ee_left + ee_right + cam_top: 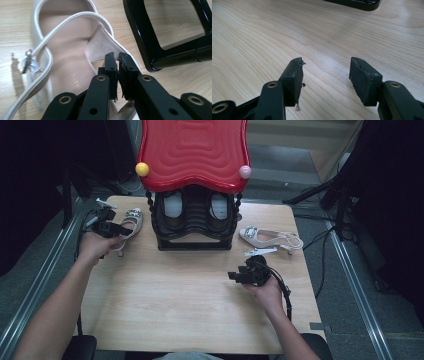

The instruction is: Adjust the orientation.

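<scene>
Your left gripper (pixel 121 230) reaches forward at the table's left edge, jaws pinched on the back rim of the pale slingback heeled shoe (pixel 67 50) lying beside the black shoe rack (pixel 194 222). Your right gripper (pixel 325 77) hovers low over the light wooden table (pixel 175 295), jaws spread.

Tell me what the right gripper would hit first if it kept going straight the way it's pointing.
Probably nothing soon: the right gripper points its open fingers over bare table. Farther along that line sits the black shoe rack, likely the first thing met, though depth is unclear.
</scene>
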The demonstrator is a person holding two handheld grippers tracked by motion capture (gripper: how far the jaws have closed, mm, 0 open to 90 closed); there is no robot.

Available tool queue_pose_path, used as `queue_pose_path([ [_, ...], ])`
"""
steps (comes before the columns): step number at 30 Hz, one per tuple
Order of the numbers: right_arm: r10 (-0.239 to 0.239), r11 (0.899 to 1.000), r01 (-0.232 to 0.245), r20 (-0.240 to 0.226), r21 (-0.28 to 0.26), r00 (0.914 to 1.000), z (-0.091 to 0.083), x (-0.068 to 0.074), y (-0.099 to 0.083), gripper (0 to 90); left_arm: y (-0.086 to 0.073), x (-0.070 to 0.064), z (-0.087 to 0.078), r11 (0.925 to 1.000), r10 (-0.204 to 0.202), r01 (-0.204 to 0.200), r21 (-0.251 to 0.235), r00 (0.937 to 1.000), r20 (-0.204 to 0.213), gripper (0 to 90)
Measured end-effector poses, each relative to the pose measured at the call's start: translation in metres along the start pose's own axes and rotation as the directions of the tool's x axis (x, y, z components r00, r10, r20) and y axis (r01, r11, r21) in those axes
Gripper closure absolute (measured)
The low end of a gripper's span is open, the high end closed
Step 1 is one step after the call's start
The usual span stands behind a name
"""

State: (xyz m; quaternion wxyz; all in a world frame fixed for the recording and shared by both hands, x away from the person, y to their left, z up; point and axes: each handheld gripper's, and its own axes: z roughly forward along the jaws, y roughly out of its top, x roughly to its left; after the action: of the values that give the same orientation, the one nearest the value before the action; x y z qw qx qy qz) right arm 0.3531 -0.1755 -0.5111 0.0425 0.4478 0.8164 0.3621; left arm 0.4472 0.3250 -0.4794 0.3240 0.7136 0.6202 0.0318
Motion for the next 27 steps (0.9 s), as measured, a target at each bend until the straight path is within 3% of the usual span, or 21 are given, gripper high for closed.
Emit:
queue_pose_path([
  [2, -0.002, 1.0, 0.002, 0.0, -0.001, 1.0, 0.0, 0.0, 0.0, 46.0, 0.0, 0.002, -0.001, 0.9998, -0.017, 0.017, -0.006, 0.9999, -0.002, 83.6],
  [3, 0.0, 1.0, 0.0, 0.002, 0.0, 1.0, 0.0, 0.0, 0.0, 46.0, 0.001, 0.004, -0.002, 0.9998, -0.002, 0.002, 0.021, 1.0, -0.008, 81.7],
  [7, 0.004, 1.0, -0.004, 0.004, -0.001, 1.0, -0.002, 0.0, 0.0, 46.0, 0.007, 0.003, -0.012, 0.9985, 0.038, -0.036, 0.041, 0.9985, -0.04, 72.7],
  [11, 0.006, 1.0, -0.006, 0.005, -0.003, 1.0, -0.002, -0.002, 0.0, 46.0, 0.011, 0.004, -0.025, 0.999, 0.038, -0.037, 0.027, 0.998, -0.052, 65.8],
  [13, 0.005, 1.0, -0.005, 0.006, -0.002, 1.0, -0.002, -0.001, 0.0, 46.0, 0.012, 0.005, -0.036, 0.9995, 0.03, -0.03, -0.011, 0.9989, -0.035, 61.9],
  [14, 0.004, 1.0, -0.004, 0.005, 0.0, 1.0, -0.002, -0.001, 0.0, 46.0, 0.013, 0.006, -0.04, 0.9991, 0.041, -0.042, -0.008, 0.9986, -0.032, 58.8],
  [23, 0.006, 1.0, -0.006, 0.006, -0.004, 1.0, -0.002, -0.002, 0.0, 46.0, 0.02, 0.001, -0.052, 0.9972, 0.065, -0.067, -0.035, 0.9967, -0.048, 43.9],
  [27, 0.009, 1.0, -0.009, 0.008, 0.001, 0.9999, -0.002, -0.002, 0.0, 46.0, 0.023, 0.002, -0.055, 0.9972, 0.072, -0.073, -0.018, 0.9954, -0.063, 34.4],
])
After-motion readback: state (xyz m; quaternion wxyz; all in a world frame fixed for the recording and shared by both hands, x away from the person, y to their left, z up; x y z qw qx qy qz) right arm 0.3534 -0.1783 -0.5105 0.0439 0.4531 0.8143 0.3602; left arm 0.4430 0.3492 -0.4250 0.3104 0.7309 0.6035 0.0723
